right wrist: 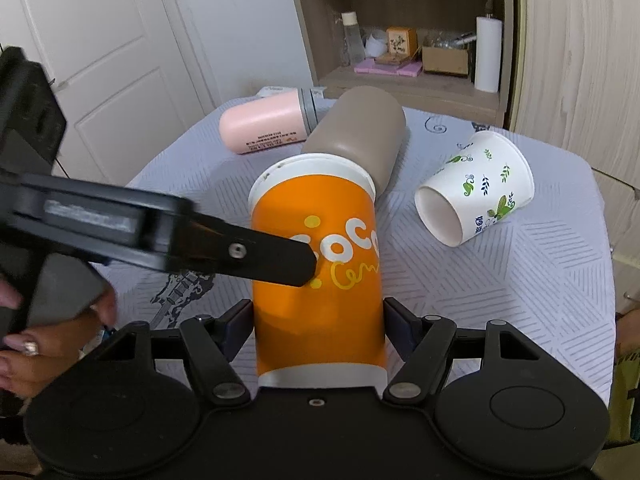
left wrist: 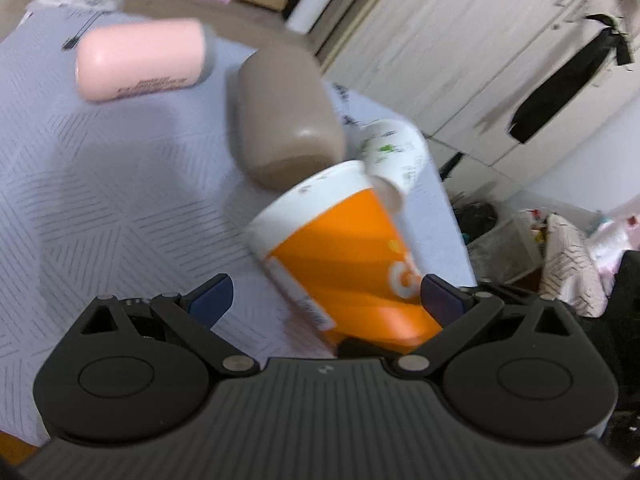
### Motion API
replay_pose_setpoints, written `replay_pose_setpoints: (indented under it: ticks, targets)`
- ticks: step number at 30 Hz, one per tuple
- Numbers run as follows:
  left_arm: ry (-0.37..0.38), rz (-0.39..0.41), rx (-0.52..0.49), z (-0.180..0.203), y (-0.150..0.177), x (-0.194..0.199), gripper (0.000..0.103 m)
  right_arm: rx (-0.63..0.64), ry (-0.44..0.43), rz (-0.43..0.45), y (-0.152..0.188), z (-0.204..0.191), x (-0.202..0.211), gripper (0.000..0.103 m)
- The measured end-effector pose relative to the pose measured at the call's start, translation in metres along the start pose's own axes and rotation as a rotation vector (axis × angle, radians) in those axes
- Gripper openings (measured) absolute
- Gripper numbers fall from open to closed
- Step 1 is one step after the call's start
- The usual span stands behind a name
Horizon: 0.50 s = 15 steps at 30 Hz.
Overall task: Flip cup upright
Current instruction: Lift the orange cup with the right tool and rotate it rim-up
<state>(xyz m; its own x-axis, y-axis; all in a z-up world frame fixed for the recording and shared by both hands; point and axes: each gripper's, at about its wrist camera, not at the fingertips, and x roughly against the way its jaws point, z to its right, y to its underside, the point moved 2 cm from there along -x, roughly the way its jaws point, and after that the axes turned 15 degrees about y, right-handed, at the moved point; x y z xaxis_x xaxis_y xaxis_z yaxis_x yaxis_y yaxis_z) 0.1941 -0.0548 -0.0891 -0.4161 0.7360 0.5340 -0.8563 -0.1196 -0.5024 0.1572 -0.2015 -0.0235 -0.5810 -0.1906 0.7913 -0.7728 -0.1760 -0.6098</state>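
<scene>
The right tongs [right wrist: 318,322] grip the orange cup [right wrist: 316,280] between their fingers, presumably to turn it upright. The left tongs [left wrist: 324,300] gape loose around it, above the tabletop [right wrist: 520,280].

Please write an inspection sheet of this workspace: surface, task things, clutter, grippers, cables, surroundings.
Surface: table under a pale patterned cloth.
Job's things: orange cup off the cloth, held between both grippers.
Clutter: pink bottle, brown tumbler and white leaf-print cup, all lying on their sides.
Grippers: right gripper shut on the orange cup; left gripper wide, one of its fingers touching the cup.
Cables: nothing seen.
Surroundings: shelf unit, white door.
</scene>
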Motion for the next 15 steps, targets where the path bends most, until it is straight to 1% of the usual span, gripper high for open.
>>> replay_pose_setpoints:
  ticks: [3,6,10,13,14,15]
  targets:
    - [0.025,-0.020,0.045,-0.007,0.001,-0.007,0.102,-0.002,-0.018,-0.036,0.000,0.001,-0.006,0.075]
    - [0.034,-0.021,0.072,-0.013,0.000,-0.012,0.102,-0.005,-0.042,-0.068,-0.002,0.001,-0.011,0.076]
    - [0.086,-0.029,0.117,-0.022,-0.002,-0.017,0.099,-0.013,-0.064,-0.100,-0.005,0.004,-0.013,0.076]
    - [0.107,-0.025,0.111,-0.025,-0.001,-0.016,0.094,-0.024,-0.096,-0.127,-0.006,0.006,-0.014,0.077]
    - [0.125,-0.027,0.113,-0.025,-0.001,-0.016,0.089,-0.027,-0.108,-0.135,-0.006,0.006,-0.015,0.077]
    - [0.145,-0.032,0.119,-0.026,-0.001,-0.016,0.081,-0.034,-0.121,-0.143,-0.007,0.007,-0.015,0.077]
